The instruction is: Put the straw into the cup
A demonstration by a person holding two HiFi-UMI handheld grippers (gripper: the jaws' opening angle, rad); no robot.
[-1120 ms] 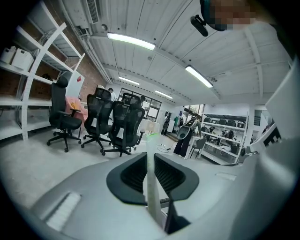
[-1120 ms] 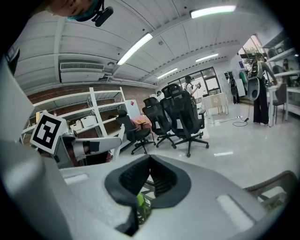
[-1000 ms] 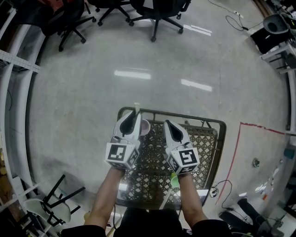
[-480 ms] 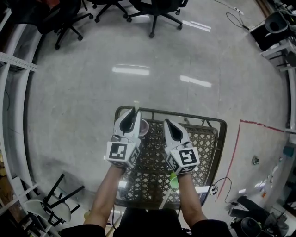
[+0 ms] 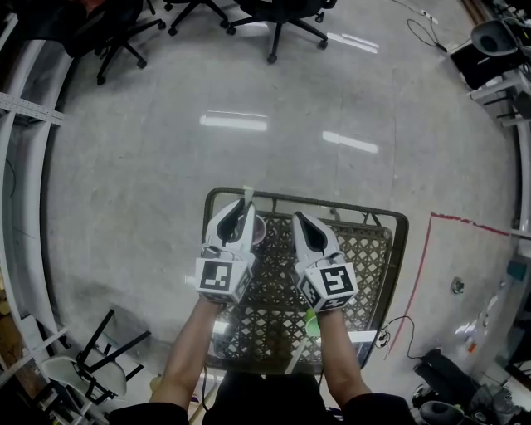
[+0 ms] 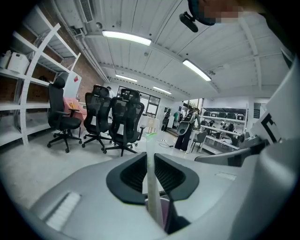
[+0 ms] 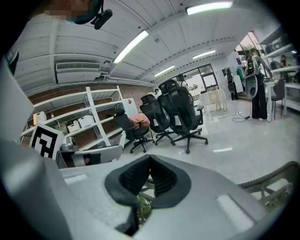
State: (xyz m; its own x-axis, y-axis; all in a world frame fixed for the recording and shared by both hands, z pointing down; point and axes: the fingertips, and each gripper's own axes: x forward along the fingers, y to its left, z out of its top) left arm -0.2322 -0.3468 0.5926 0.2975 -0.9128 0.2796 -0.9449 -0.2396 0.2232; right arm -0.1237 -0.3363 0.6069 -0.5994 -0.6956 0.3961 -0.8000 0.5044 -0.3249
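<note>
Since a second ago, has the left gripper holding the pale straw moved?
Yes: the left gripper sank slightly; its pale straw tip, earlier past the brown lattice table far rim, now barely reaches it.

Premises: an indoor laboratory or workshop with office furnishings. Evidence as follows.

- A polished grey concrete floor (image 5: 166,166), with black swivel office chairs (image 5: 278,21) grouped on it.
- White metal shelving (image 7: 93,112) along a brick wall, carrying boxes (image 7: 78,123).
- Long strip lights (image 6: 126,37) on a panelled ceiling.
- A loose cable (image 5: 401,323) on the floor.
- A red tape line (image 5: 469,225) marked on the floor, just past the right edge of a metal mesh tabletop (image 5: 369,249).
</note>
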